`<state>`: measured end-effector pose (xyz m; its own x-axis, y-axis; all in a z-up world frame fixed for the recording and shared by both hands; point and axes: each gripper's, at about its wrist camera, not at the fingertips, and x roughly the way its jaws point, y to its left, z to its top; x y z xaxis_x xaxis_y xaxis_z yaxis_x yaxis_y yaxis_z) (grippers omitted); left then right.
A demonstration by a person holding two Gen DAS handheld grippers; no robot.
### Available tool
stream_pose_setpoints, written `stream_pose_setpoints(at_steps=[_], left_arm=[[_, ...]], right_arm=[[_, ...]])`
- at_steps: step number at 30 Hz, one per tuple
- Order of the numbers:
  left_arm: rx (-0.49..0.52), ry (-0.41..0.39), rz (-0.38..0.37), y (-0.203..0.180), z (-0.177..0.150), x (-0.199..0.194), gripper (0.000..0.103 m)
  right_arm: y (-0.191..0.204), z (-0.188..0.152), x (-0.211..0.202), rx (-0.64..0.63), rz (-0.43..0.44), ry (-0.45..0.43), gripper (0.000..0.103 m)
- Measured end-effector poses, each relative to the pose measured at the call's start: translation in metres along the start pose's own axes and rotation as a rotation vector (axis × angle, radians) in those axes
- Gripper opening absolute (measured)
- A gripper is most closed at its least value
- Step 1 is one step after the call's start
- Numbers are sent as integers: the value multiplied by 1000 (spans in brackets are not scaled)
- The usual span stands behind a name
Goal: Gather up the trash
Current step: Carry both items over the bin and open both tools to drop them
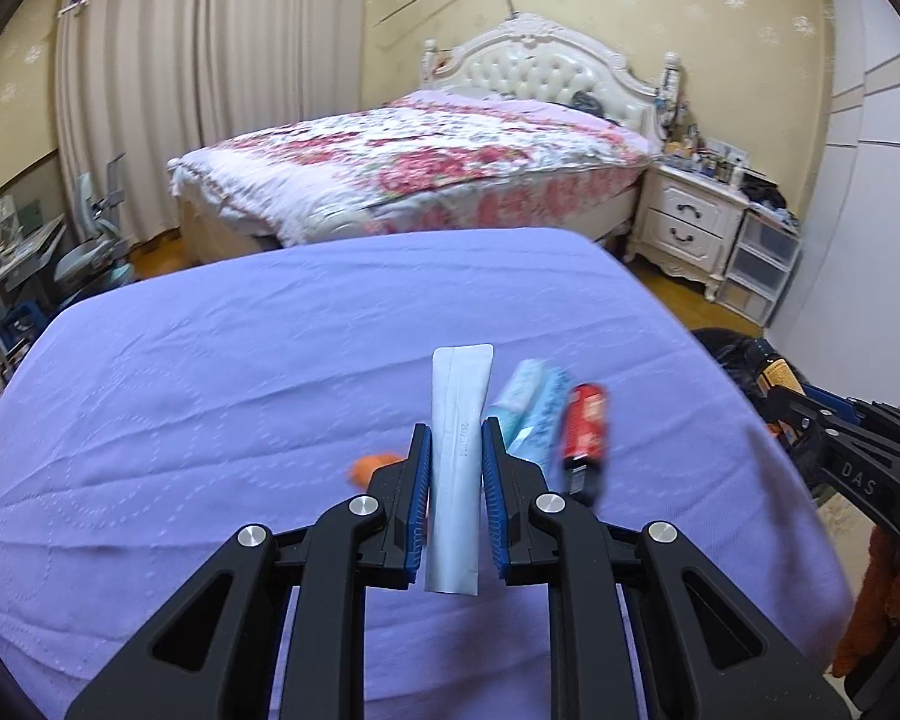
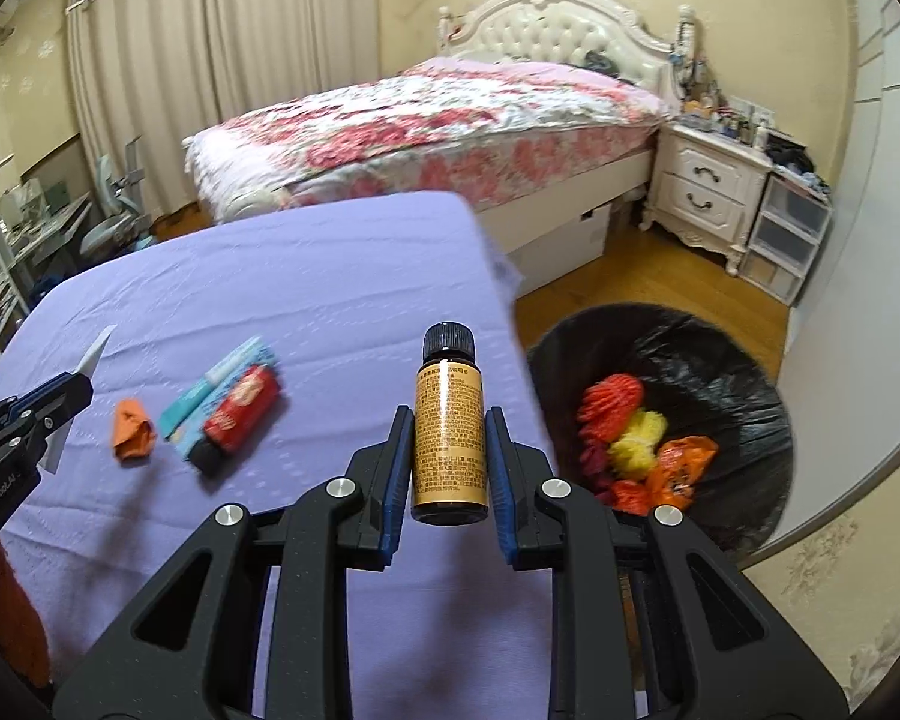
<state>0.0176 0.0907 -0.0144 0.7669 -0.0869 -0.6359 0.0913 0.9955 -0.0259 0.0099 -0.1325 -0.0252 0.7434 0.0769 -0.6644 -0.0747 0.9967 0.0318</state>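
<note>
My left gripper [image 1: 456, 438] is shut on a flat white sachet [image 1: 457, 420] and holds it above the purple-covered table [image 1: 210, 408]. My right gripper [image 2: 449, 426] is shut on a small brown bottle [image 2: 449, 420] with a black cap, held above the table's right edge. A red tube [image 2: 240, 414], a light blue packet [image 2: 210, 396] and an orange crumpled scrap [image 2: 131, 429] lie on the table. A bin with a black liner [image 2: 690, 348] stands on the floor right of the table, with red, yellow and orange trash [image 2: 636, 438] inside.
A bed with a floral cover [image 2: 438, 120] stands behind the table. A white nightstand [image 2: 708, 192] and plastic drawers [image 2: 786, 240] are at the far right. A desk and chair [image 2: 108, 222] are at the left.
</note>
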Motion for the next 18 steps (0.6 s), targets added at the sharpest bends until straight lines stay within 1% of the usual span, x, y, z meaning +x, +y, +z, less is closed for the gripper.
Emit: stream_pose_setpoints(at_steps=[6, 9, 18], left_arm=[[63, -35, -75, -53, 20, 12, 18], [88, -27, -113, -80, 28, 24, 18], [162, -5, -155, -141, 37, 61, 18]], right_arm=[[-47, 7, -6, 62, -84, -39, 23], [-67, 9, -3, 90, -111, -49, 24], [-112, 10, 14, 152, -164, -51, 24]])
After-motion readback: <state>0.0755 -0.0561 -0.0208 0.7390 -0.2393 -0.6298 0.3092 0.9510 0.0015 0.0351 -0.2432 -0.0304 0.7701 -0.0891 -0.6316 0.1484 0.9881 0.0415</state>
